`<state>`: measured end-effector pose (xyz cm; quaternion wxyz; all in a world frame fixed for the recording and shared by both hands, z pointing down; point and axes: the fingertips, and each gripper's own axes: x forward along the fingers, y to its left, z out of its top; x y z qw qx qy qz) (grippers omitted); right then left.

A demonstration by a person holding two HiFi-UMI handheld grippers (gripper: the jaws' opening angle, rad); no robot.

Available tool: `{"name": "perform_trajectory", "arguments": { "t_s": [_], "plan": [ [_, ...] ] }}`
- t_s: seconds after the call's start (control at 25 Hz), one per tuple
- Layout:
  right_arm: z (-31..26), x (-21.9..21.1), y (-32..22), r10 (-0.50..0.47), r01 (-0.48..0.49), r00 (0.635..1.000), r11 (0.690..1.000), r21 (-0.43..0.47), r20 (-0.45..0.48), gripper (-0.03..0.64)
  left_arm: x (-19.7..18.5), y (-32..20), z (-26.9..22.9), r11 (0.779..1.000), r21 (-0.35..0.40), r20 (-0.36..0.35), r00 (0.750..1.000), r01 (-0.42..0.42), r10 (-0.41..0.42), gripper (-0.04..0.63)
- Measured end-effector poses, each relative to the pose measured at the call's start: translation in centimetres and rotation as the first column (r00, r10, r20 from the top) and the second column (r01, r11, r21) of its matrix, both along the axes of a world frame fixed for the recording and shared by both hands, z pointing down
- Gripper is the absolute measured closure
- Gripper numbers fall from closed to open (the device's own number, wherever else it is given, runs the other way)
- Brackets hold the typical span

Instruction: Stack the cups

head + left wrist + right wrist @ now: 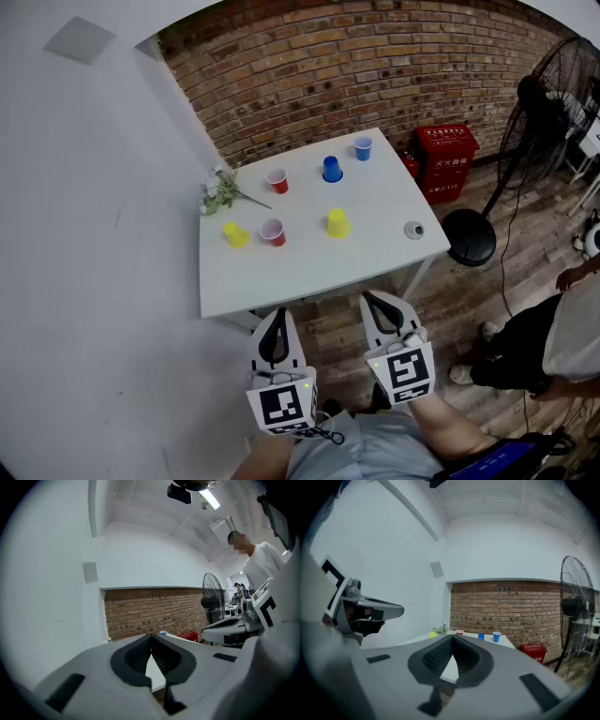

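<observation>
"Out on the white square table (309,267), ahead of both grippers, nothing's stacked yet. Every cup stands alone."

"And we're empty-handed: left gripper (279,323) pinched closed on nothing, right gripper (373,307) the same, both held just short of the near edge."

"Nearest our right gripper, we'd say, sits the upturned yellow plastic cup (337,223) — almost straight ahead of it. The open red plastic cup (272,232) lies straight ahead of the left."

"So we reach forward either way, and the jaws must part first — both cups are still well apart from us."
</observation>
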<state>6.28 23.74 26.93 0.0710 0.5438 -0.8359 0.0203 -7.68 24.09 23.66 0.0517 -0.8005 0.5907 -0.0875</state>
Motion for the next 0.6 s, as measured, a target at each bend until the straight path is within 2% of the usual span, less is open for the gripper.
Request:
{"name": "perform_trajectory", "arguments": {
  "t_s": [0.12,0.36,0.6],
  "plan": [
    [0.3,0.7,-0.2,-0.001,0.001,1.000,1.000,0.017,-0.005,0.614,0.8,0.1,0.1,1.000,-0.012,-0.014,1.000,0.002,-0.002,0.588],
    [0.5,1.8,-0.2,-0.006,0.005,1.000,1.000,0.009,0.007,0.614,2.0,0.2,0.9,1.000,-0.016,0.002,1.000,0.002,-0.002,0.588],
    [0.8,3.3,-0.4,-0.035,0.035,0.998,0.999,0.000,0.045,0.611,3.6,0.2,1.8,0.999,-0.035,-0.001,1.000,0.021,-0.021,0.588]
  ]
}}
